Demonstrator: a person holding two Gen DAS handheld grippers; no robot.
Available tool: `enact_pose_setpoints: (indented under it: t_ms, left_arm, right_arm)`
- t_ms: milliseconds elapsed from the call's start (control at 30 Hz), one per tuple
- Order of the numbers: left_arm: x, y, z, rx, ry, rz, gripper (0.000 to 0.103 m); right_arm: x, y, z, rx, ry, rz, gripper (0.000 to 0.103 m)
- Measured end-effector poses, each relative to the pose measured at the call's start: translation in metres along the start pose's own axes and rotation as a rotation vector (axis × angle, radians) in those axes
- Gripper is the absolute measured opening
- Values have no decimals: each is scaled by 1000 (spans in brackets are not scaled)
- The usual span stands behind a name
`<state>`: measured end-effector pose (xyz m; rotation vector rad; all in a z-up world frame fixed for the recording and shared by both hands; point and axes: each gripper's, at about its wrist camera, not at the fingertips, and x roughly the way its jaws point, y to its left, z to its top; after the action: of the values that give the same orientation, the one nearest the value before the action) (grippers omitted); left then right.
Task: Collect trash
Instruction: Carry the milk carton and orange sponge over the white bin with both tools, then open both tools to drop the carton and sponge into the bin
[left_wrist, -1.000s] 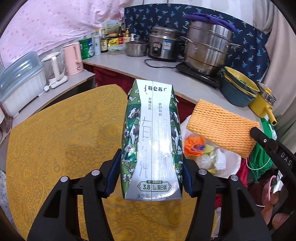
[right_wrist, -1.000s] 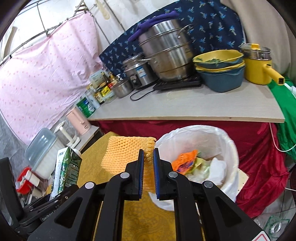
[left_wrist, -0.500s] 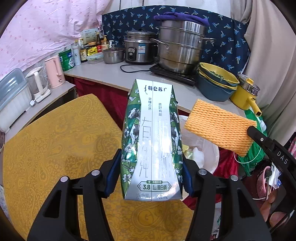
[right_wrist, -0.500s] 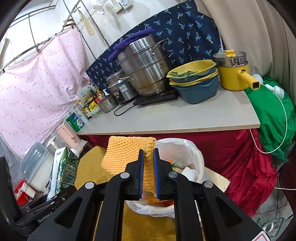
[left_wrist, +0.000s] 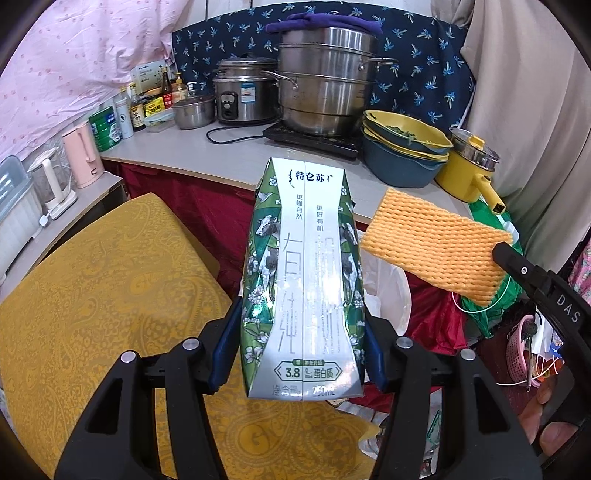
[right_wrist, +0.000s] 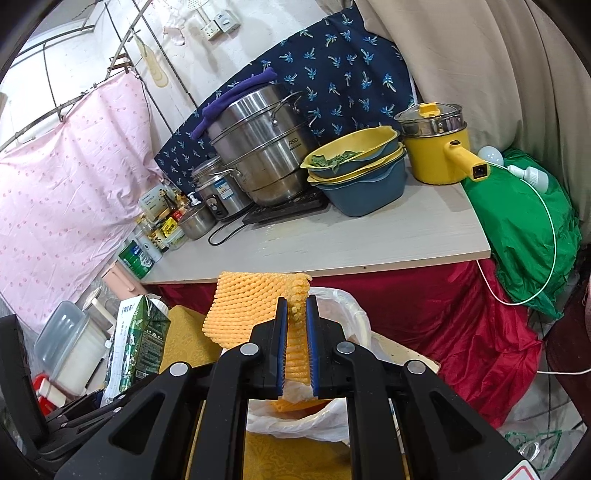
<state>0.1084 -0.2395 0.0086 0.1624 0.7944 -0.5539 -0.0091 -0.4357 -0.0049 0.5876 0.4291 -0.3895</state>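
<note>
Both loads have travelled over the white-bagged bin (right_wrist: 343, 306): left gripper (left_wrist: 301, 354) half-open around the milk carton (left_wrist: 303, 273), right gripper (right_wrist: 295, 347) nearly closed on the foam net (right_wrist: 258, 302) (release looks imminent).

Trash bag (right_wrist: 325, 417) contents mostly hidden

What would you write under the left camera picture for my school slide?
The left gripper holds a green-and-white milk carton above the white-bagged trash bin.
</note>
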Motion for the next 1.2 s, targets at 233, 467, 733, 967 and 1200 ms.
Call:
enact_pose_setpoints:
  t_ms: [233, 467, 733, 967, 1200]
  left_arm:
    - [14, -14, 0, 19, 21, -17, 54]
    - [30, -27, 2, 37, 45, -33, 54]
    - [50, -37, 4, 46, 67, -39, 54]
    - [66, -35, 6, 49, 81, -40, 54]
    - [69, -18, 12, 27, 52, -55, 55]
  right_arm:
    - [2, -8, 4, 3, -1, -13, 10]
    - [8, -20, 6, 15, 7, -27, 10]
    - [14, -24, 10, 20, 8, -39, 10]
    - [25, -28, 11, 22, 15, -47, 10]
    - [37, -27, 12, 21, 30, -49, 10]
